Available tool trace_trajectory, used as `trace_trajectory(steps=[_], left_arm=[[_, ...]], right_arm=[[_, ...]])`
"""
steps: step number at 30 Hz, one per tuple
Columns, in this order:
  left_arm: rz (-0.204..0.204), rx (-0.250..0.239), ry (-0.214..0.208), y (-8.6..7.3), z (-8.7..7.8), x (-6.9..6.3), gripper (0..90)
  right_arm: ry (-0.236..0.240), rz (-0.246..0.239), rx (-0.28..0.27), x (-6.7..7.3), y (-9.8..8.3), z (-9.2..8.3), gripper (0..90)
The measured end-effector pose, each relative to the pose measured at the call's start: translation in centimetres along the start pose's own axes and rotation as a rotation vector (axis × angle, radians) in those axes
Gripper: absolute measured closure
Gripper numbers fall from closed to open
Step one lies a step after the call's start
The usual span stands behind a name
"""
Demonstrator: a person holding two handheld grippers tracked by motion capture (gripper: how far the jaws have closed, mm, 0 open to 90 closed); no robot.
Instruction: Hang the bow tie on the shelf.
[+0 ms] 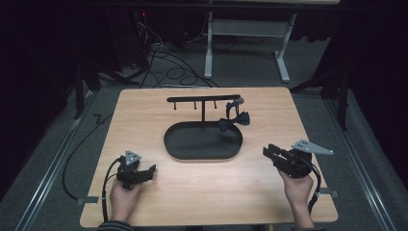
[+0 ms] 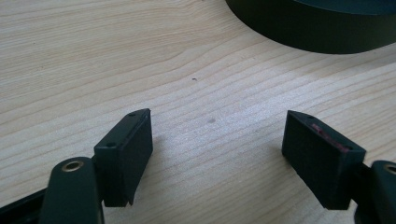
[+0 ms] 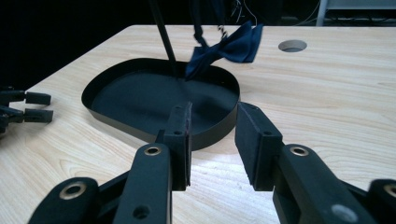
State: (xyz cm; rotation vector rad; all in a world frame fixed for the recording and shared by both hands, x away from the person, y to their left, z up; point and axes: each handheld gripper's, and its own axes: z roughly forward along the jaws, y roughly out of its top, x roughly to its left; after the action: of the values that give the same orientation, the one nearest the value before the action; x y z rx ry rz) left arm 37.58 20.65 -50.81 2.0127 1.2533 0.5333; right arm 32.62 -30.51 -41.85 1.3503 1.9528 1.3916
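The bow tie (image 1: 234, 120) hangs on the stand (image 1: 202, 99) at one o'clock of the tray (image 1: 178, 149); left gripper (image 1: 150, 171) and right gripper (image 1: 267, 150) rest apart on the desk (image 1: 144, 110), jaws released, empty; apparently nothing left.

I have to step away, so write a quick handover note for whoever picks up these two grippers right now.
Left gripper: open, nothing between its jaws, low over the table near its front left.
Right gripper: open, nothing held, at the front right, pointing toward the tray.
Bow tie: hangs by its strap from the right end of the T-shaped stand, above the tray's right side.
Done: neither gripper holds or touches anything.
Left: probably reaching for the bow tie, most likely with the right gripper, which is closer.
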Motion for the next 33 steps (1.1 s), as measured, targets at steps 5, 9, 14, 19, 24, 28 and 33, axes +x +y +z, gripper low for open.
trace_trajectory(steps=[5,9,14,19,24,28,33], left_arm=[[0.000,0.000,0.000,0.0,0.0,0.0,25.0],[0.000,0.000,0.000,0.0,0.0,0.0,25.0],[0.000,-0.001,0.001,0.0,0.0,0.0,25.0],[0.000,0.000,0.000,0.0,0.0,0.0,25.0],[0.001,0.001,-0.001,0.0,0.0,0.0,25.0],[0.000,0.000,0.000,0.0,0.0,0.0,25.0],[0.000,0.002,-0.001,0.0,0.0,0.0,25.0]], right_arm=[[0.006,0.009,0.005,0.2,-0.4,0.3,68.5],[0.014,0.009,0.010,0.3,-0.7,0.6,68.5],[0.026,0.015,0.014,0.5,-0.9,1.0,68.5],[0.033,0.015,0.012,0.7,-1.0,1.3,68.5],[0.041,0.017,0.016,0.8,-1.1,1.6,68.5],[0.048,0.018,0.015,0.9,-1.2,1.9,68.5],[0.059,0.015,0.027,1.3,-1.2,2.6,68.6]])
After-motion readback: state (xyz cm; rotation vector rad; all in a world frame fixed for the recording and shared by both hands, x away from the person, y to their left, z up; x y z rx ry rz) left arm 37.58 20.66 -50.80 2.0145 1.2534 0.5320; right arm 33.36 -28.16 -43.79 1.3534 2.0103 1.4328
